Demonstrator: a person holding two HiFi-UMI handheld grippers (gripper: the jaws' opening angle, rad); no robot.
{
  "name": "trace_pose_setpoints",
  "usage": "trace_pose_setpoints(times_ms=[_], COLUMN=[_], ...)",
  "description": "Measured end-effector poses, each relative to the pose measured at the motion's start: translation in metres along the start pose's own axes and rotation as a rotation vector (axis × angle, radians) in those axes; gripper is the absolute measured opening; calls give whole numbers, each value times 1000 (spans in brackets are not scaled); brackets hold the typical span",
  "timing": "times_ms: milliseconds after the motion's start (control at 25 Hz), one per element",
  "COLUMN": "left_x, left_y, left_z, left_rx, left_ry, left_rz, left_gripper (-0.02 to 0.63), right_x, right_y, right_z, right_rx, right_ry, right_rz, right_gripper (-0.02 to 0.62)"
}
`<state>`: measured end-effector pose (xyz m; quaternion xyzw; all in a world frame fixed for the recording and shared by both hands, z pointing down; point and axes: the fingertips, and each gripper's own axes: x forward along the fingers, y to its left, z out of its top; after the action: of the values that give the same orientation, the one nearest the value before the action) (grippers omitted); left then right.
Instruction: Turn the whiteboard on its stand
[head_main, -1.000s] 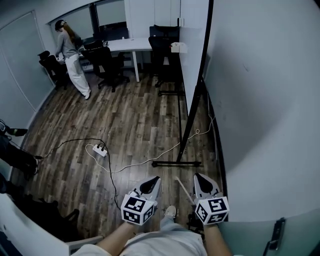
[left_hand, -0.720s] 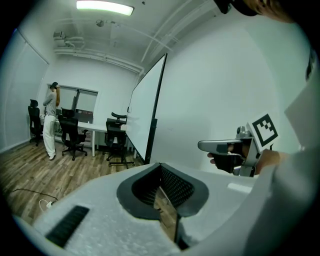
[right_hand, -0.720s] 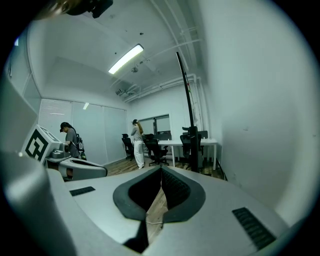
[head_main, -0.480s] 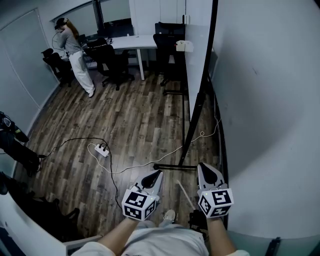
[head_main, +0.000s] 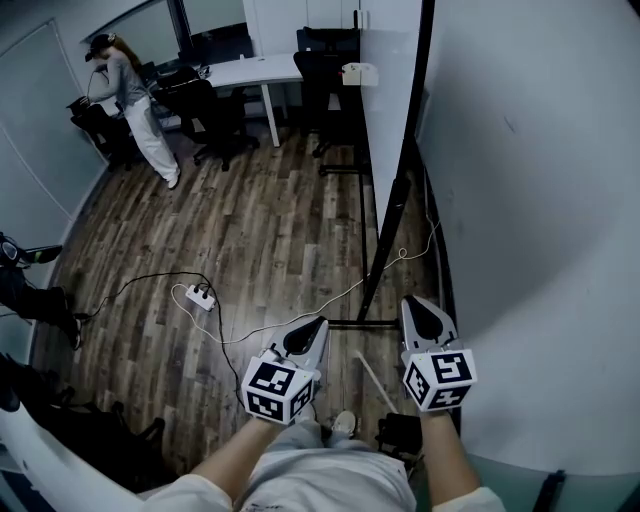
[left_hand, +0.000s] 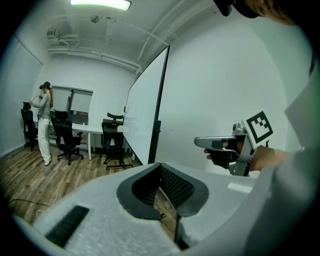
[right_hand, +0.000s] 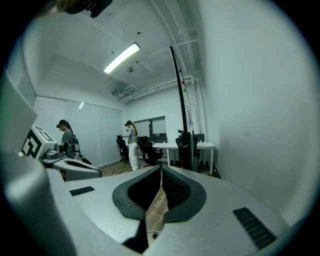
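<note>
The whiteboard (head_main: 388, 90) stands edge-on ahead of me, its white face to the left and its black frame post (head_main: 395, 190) running down to a floor foot (head_main: 362, 324). My left gripper (head_main: 318, 326) is shut and empty, low over the wooden floor just left of that foot. My right gripper (head_main: 412, 304) is also shut and empty, beside the post's lower end, between the stand and the wall. In the left gripper view the whiteboard (left_hand: 145, 107) rises ahead, with the right gripper (left_hand: 217, 144) off to the right. In the right gripper view the black post (right_hand: 179, 100) stands straight ahead.
A white wall (head_main: 540, 200) runs close along the right. A power strip (head_main: 200, 298) with trailing cables lies on the floor to the left. A white desk (head_main: 250, 70), office chairs (head_main: 215, 115) and a standing person (head_main: 125, 95) are at the far end.
Both grippers have moved forward towards the stand's foot; the right one now reaches level with it. The person at the desk shifted slightly left.
</note>
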<state>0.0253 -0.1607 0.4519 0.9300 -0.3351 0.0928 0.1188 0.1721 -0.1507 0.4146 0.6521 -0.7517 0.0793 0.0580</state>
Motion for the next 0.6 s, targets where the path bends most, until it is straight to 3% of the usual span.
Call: trace_pose_setpoints(times_ms=[480, 600], left_x=[61, 76], left_y=[29, 41], left_z=[26, 32], left_rx=[36, 37], left_ry=[18, 11], left_rz=[-68, -73], left_gripper=[11, 11], right_x=[77, 98], right_y=[-39, -46], right_z=[23, 22], right_rx=[4, 12], right_ry=[1, 3], right_rz=[-59, -65], right_gripper=[9, 63])
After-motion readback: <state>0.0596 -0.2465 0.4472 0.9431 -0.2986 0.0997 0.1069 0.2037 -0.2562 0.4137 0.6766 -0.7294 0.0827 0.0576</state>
